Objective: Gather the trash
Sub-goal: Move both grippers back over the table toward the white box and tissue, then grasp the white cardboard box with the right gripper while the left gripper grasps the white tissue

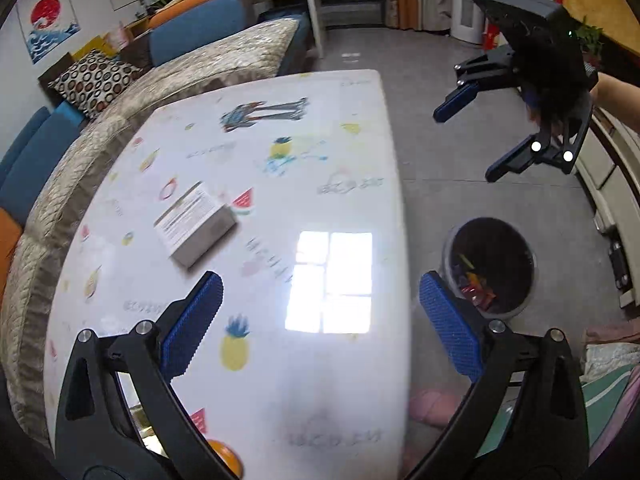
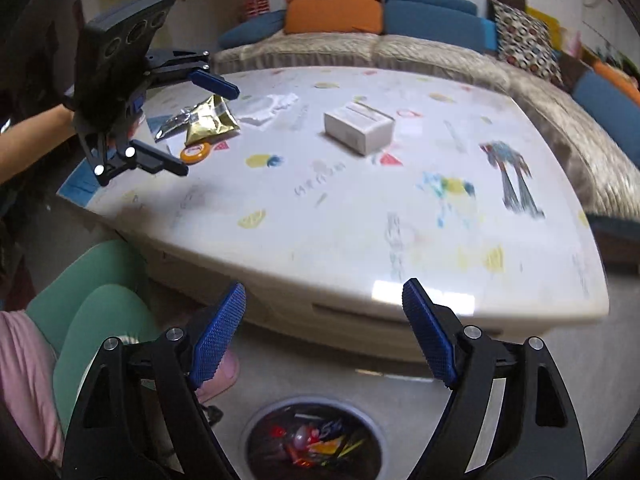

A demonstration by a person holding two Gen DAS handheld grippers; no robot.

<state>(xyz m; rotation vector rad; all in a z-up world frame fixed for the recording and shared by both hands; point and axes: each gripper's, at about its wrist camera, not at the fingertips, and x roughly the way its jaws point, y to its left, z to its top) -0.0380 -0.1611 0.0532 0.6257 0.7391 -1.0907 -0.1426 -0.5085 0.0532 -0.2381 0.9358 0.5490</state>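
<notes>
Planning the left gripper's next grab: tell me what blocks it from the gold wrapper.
Nothing visible does. The left gripper, open, hovers right by the gold wrapper on the table; the tape roll lies just beside it, and the white box sits well off.

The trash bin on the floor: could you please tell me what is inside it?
The trash bin holds colourful wrappers piled on its dark liner; whatever lies beneath them is covered.

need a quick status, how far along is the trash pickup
Partly done. The bin on the floor already holds colourful wrappers. Nothing is in hand: left gripper and right gripper are both open and empty. Left on the table: a gold wrapper, orange tape ring and white box.
</notes>
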